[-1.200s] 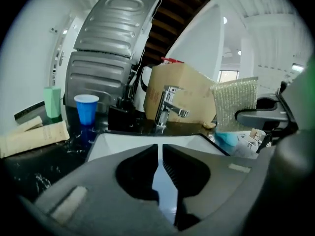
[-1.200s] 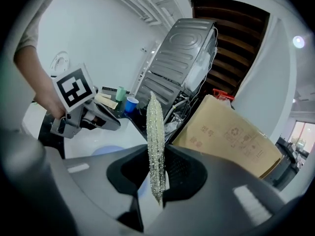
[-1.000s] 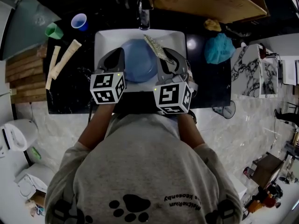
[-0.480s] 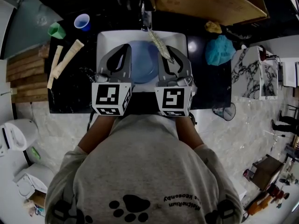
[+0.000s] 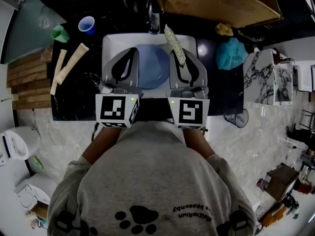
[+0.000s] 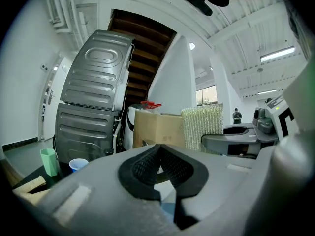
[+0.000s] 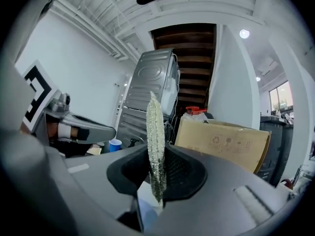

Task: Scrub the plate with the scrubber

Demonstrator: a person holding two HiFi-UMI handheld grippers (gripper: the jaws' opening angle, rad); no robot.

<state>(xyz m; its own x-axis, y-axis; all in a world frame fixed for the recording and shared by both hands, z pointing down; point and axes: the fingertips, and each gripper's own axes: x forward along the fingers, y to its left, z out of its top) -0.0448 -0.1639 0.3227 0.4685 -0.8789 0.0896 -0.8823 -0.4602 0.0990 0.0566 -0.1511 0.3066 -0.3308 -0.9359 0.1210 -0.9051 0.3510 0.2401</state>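
Note:
A blue plate (image 5: 153, 68) lies in the white sink (image 5: 110, 42). My right gripper (image 5: 178, 54) is shut on a pale mesh scrubber (image 5: 174, 43), which sticks out past the jaws toward the tap. In the right gripper view the scrubber (image 7: 156, 146) stands upright, pinched edge-on between the dark pads. My left gripper (image 5: 130, 51) hovers over the plate's left side, shut with nothing between its jaws (image 6: 158, 150). Both grippers point up and away from the plate. From the left gripper view I see the scrubber (image 6: 202, 127) and the right gripper (image 6: 236, 137) to the right.
A tap (image 5: 154, 14) stands behind the sink on the black counter. A blue cup (image 5: 86, 23), a green cup (image 5: 59, 32) and two pale sticks (image 5: 69, 65) lie at the left. A teal cloth (image 5: 231, 52), a yellow sponge (image 5: 224, 28) and a cardboard box (image 5: 216, 1) are at the right.
Both grippers have tilted upward and drawn back toward the person. The scrubber has lifted off the plate and swung from slanting across it to pointing toward the tap.

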